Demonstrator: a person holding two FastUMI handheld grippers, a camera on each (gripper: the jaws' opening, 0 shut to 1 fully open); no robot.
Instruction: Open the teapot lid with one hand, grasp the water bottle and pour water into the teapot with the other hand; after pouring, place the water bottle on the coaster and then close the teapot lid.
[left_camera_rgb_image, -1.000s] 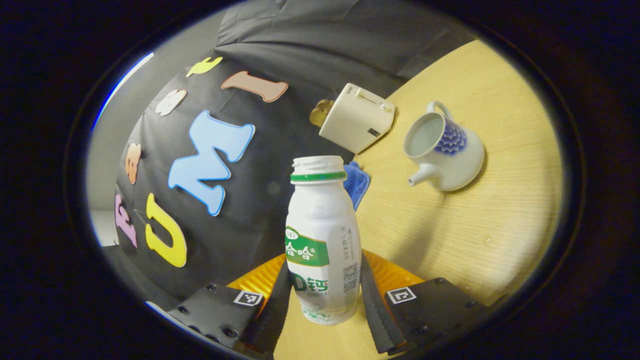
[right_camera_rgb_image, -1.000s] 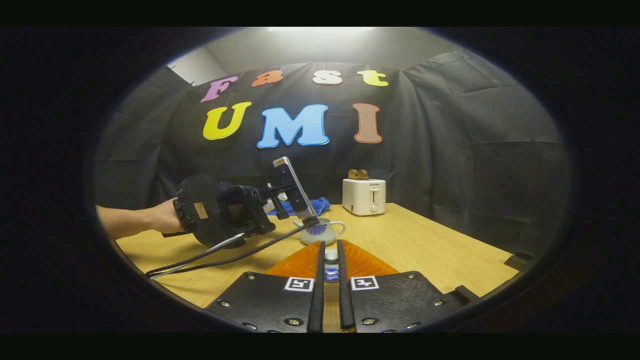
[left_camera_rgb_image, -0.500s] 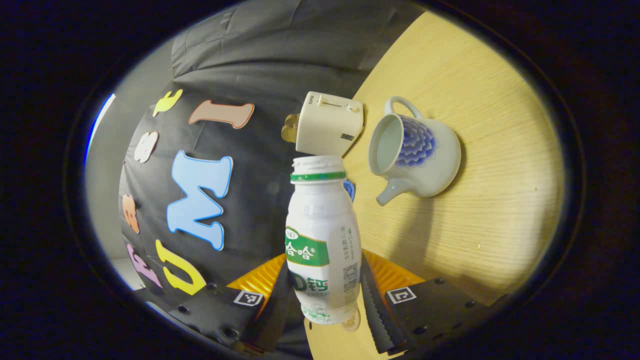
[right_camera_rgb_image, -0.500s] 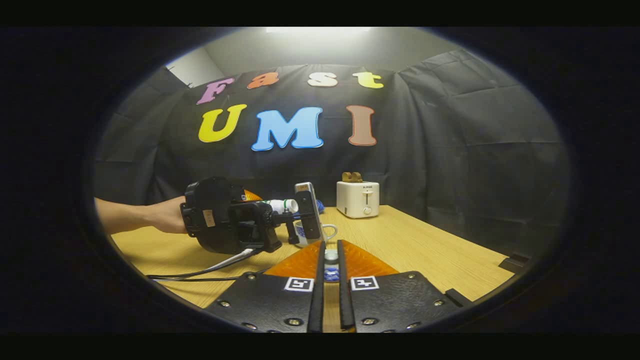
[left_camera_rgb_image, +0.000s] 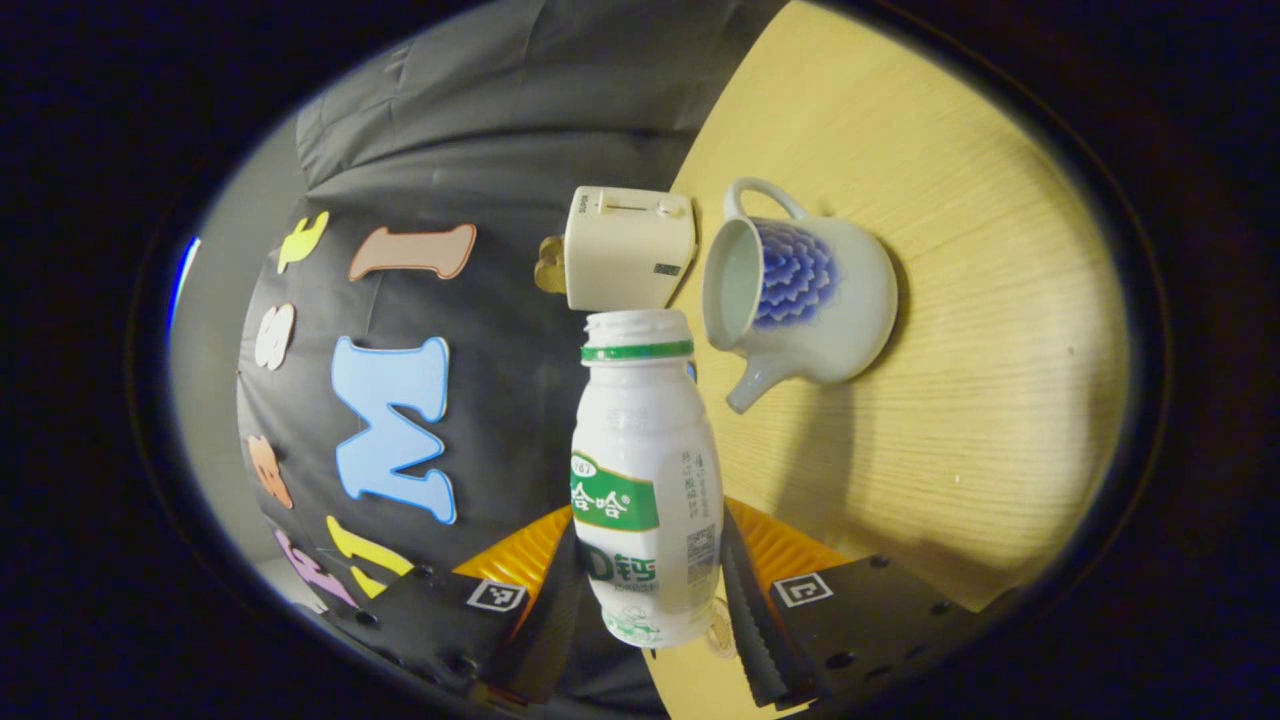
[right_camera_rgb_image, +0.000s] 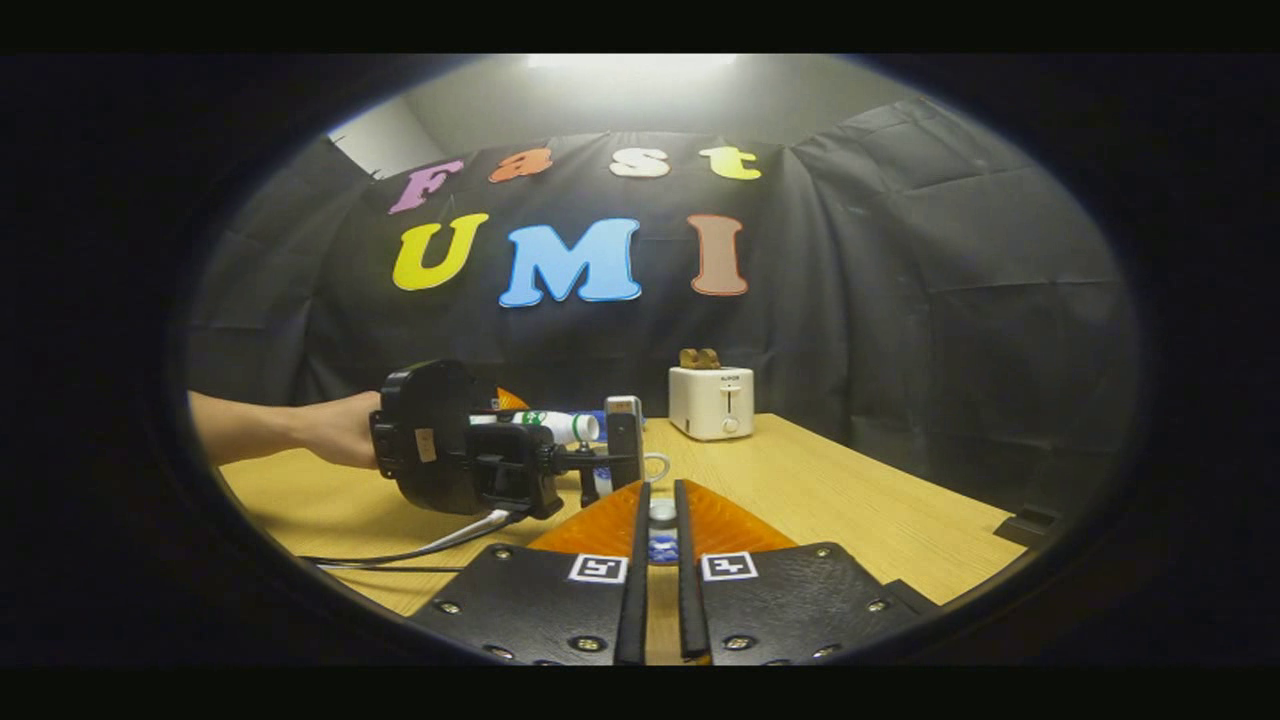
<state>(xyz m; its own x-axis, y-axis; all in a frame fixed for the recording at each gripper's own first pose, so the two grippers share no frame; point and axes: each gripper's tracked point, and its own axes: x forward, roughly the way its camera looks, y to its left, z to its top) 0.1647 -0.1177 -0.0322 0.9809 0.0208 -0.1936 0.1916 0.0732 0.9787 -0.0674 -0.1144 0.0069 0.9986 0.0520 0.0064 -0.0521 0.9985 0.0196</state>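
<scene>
Two grippers share the work. The left gripper (left_camera_rgb_image: 650, 590) has its fingers clamped on the uncapped bottle (left_camera_rgb_image: 645, 470), tipped sideways so its mouth nears the open teapot (left_camera_rgb_image: 800, 295) just beyond, ready to pour. The right gripper (right_camera_rgb_image: 660, 580) pinches the small lid (right_camera_rgb_image: 661, 530) between its fingers, likely keeping it clear above the surface (right_camera_rgb_image: 850, 500).

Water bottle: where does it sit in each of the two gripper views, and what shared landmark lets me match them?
Left gripper view: the water bottle fills the lower centre, clamped between the left gripper fingers, open mouth beside the teapot.
Right gripper view: the bottle lies nearly level left of centre, held out from the left gripper.
Shared landmark: the white toaster at the table's back edge.
</scene>
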